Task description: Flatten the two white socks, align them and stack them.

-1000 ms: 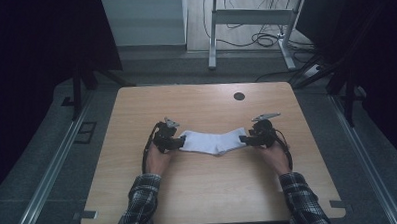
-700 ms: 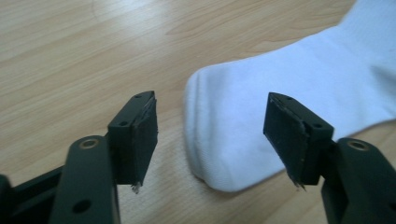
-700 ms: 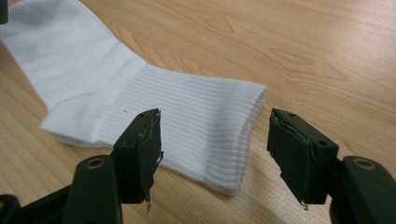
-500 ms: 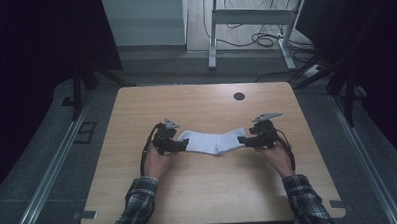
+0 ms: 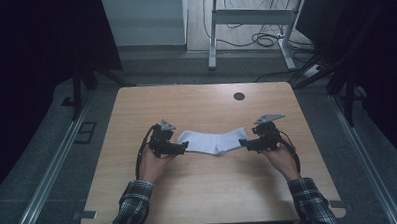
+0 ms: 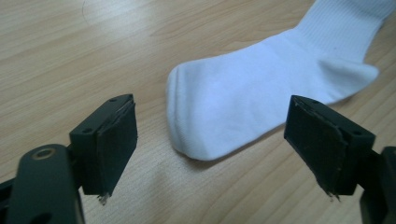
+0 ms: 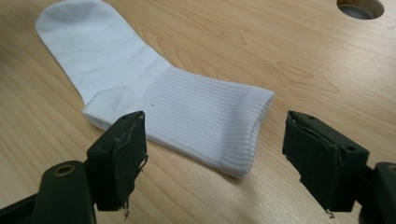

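A white ribbed cotton sock [image 5: 214,141] lies flat on the light wooden tabletop [image 5: 198,192], about midway between the left and right edges and a little nearer the far edge than the near one. It stretches sideways, toe toward the left edge, ribbed cuff toward the right, with the heel bend poking toward the near edge.

And the left gripper [image 5: 182,147], black with a grey three-cornered plate on top, sits right at the toe end. In the left gripper view [image 6: 212,149] its jaws stand wide apart with nothing between the pads; the rounded toe [image 6: 196,121] lies on the wood just ahead of the gap, untouched.

Over on the other side, the right gripper [image 5: 245,142], same black build, is at the cuff. In the right gripper view [image 7: 215,158] those jaws gape wide too, holding nothing, and the cuff's open edge [image 7: 254,135] rests on the table just beyond them, a shade toward the left jaw.

Both hands [image 5: 152,165] come in from the near edge in plaid sleeves [image 5: 133,207].

Toward the far edge, right of centre, there's a small round dark cable hole [image 5: 239,96] in the wood.
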Available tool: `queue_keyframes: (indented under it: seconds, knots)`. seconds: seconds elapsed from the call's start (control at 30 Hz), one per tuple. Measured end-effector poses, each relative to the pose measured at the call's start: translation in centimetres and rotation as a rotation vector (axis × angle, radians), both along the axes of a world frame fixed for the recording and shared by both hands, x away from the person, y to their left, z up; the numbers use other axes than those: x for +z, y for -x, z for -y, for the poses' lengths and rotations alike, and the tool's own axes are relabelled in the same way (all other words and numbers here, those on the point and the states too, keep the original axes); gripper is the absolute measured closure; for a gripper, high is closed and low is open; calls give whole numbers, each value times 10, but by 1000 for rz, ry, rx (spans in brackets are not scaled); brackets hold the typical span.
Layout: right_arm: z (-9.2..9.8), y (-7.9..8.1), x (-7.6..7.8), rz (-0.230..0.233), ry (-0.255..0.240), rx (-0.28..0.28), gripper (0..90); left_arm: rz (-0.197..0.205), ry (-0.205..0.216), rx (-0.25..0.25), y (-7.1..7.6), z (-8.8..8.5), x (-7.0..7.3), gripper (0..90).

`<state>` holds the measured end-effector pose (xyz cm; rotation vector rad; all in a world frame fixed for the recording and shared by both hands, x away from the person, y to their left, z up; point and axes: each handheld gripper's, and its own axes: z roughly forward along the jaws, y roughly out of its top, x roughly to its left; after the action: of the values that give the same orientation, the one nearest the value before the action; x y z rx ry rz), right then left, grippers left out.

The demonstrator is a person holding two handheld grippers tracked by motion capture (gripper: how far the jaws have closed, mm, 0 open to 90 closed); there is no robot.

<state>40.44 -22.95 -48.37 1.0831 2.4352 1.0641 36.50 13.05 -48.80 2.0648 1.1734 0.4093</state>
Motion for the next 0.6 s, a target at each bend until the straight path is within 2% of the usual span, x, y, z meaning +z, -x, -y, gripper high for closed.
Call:
queue_keyframes:
  seconds: [0.1,0.13,0.4,0.53,0.6]
  knots:
    - [2,4,3,10,2,12,183,-12,42,-3,5,-2,5,162]
    - [2,6,5,13,1,15,178,-12,44,-7,6,-2,6,157]
    - [8,19,11,18,-15,28,156,4,11,-30,22,-6,14,139]
    - [12,27,14,18,-13,36,146,12,-13,-41,32,-9,16,137]
    - [14,31,14,23,-7,38,138,16,-12,-39,38,-12,17,137]
